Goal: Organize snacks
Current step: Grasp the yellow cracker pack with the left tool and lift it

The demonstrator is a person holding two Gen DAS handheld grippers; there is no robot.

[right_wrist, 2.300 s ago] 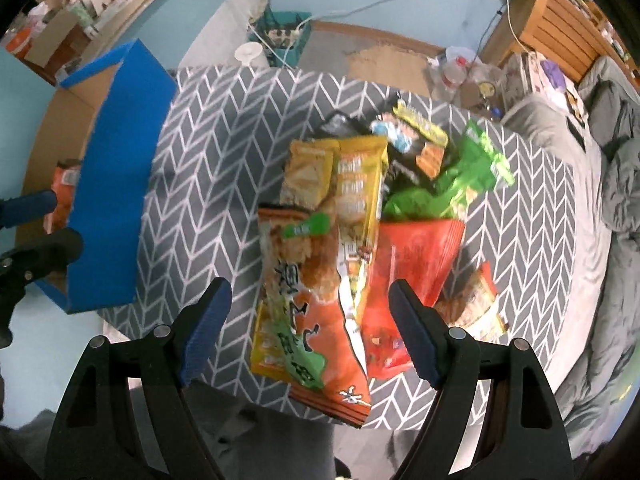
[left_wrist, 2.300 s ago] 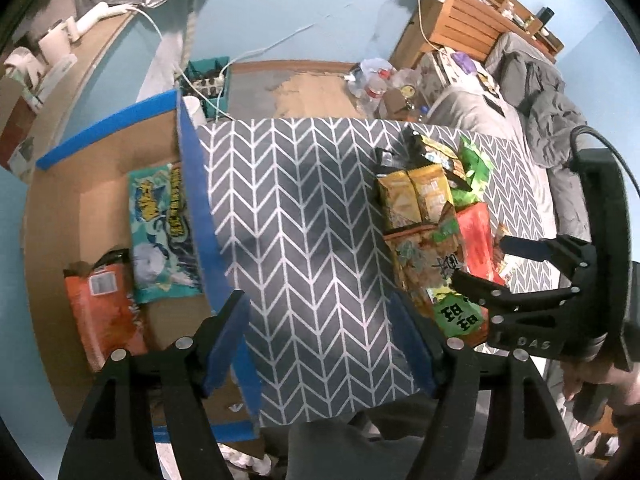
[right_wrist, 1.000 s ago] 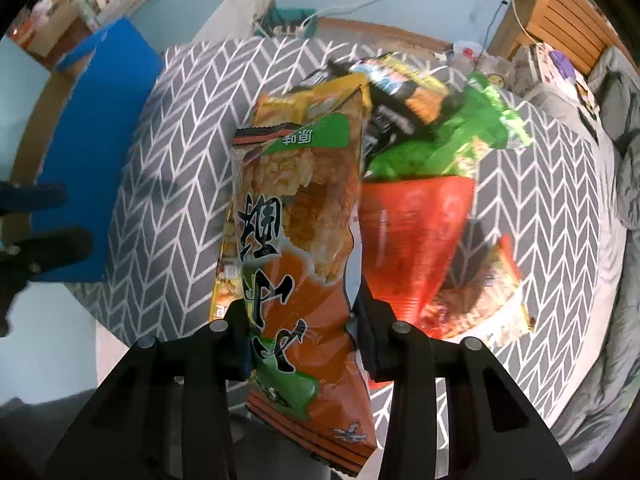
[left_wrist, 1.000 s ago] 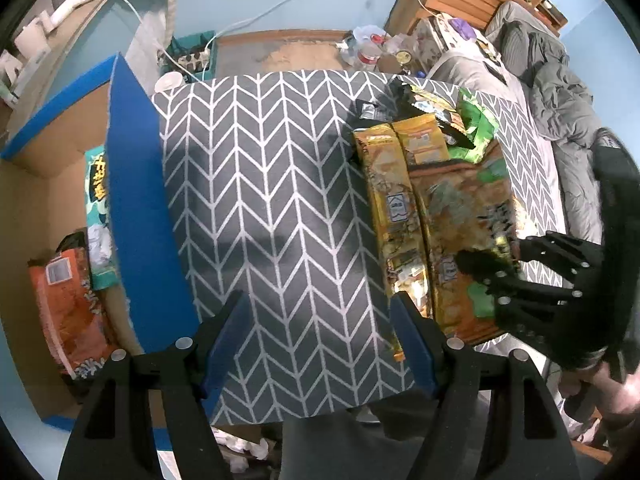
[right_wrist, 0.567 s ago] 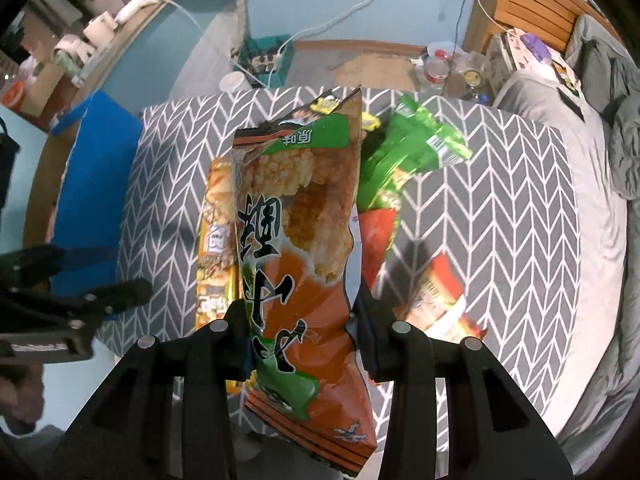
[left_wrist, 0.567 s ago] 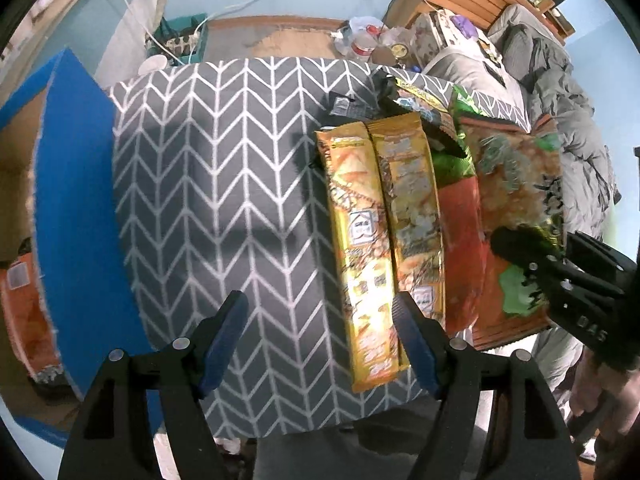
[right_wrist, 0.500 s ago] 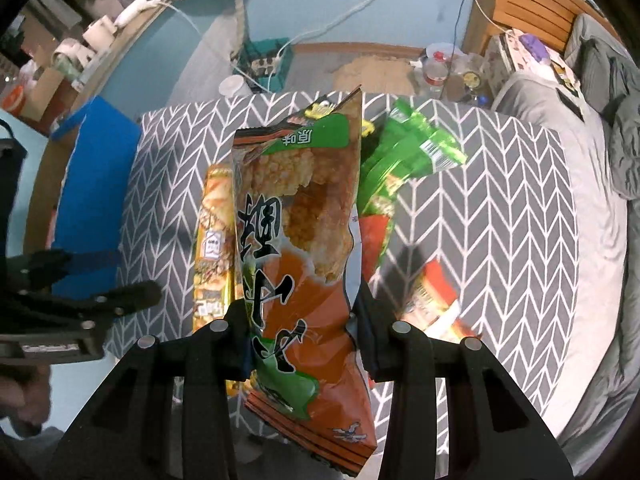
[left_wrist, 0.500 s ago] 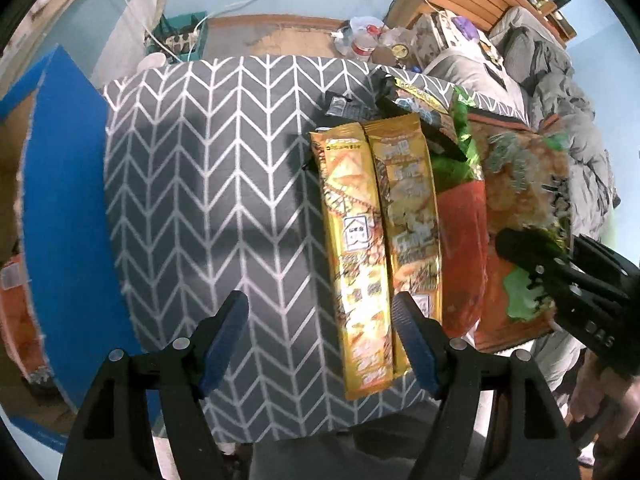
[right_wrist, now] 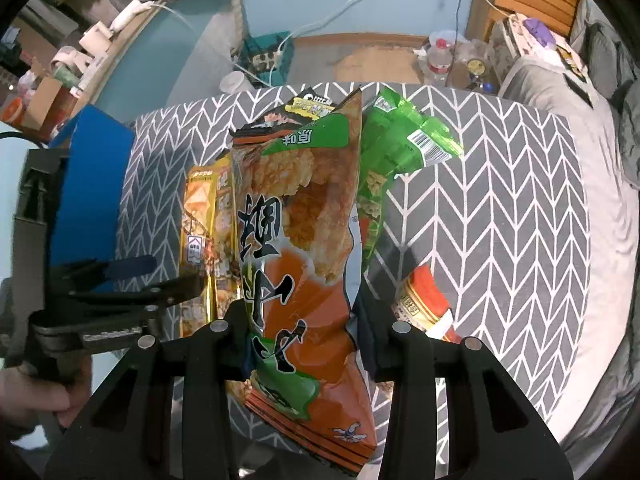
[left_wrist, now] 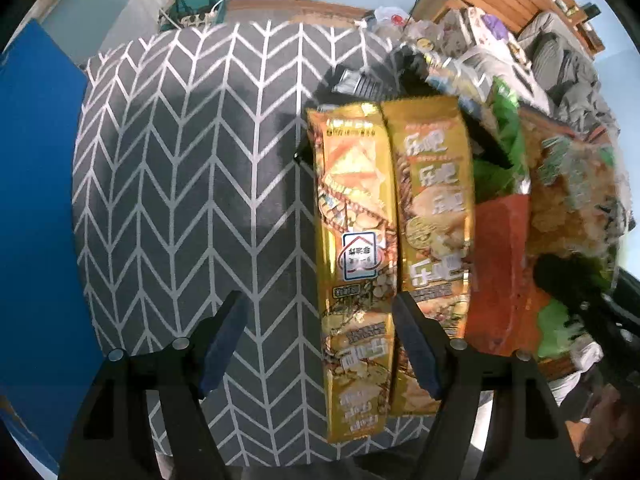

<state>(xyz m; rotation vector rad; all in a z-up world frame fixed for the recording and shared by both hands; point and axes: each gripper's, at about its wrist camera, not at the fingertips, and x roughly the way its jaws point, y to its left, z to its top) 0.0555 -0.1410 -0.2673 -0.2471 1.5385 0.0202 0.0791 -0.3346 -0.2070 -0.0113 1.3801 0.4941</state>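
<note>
Two long gold snack packs (left_wrist: 352,240) (left_wrist: 432,208) lie side by side on the chevron-cloth table (left_wrist: 180,160). My left gripper (left_wrist: 320,344) hovers open just above them, pointing down, with the nearer end of the left gold pack between its blue pads and untouched. My right gripper (right_wrist: 300,320) is shut on an orange-and-green rice cracker bag (right_wrist: 296,240) held up off the table. That bag (left_wrist: 572,200) shows blurred at the right of the left wrist view. A red pack (left_wrist: 500,264) and a green bag (right_wrist: 400,148) lie beside the gold packs.
The blue flap of a cardboard box (left_wrist: 36,200) rises at the table's left edge. A small red packet (right_wrist: 424,300) lies on the cloth to the right. Bottles and clutter (right_wrist: 440,56) stand on the floor beyond, with a grey bed (right_wrist: 560,80) at the right.
My left gripper has swung right from the box and sunk over the gold packs. My right gripper closed on the orange bag and lifted it off the pile.
</note>
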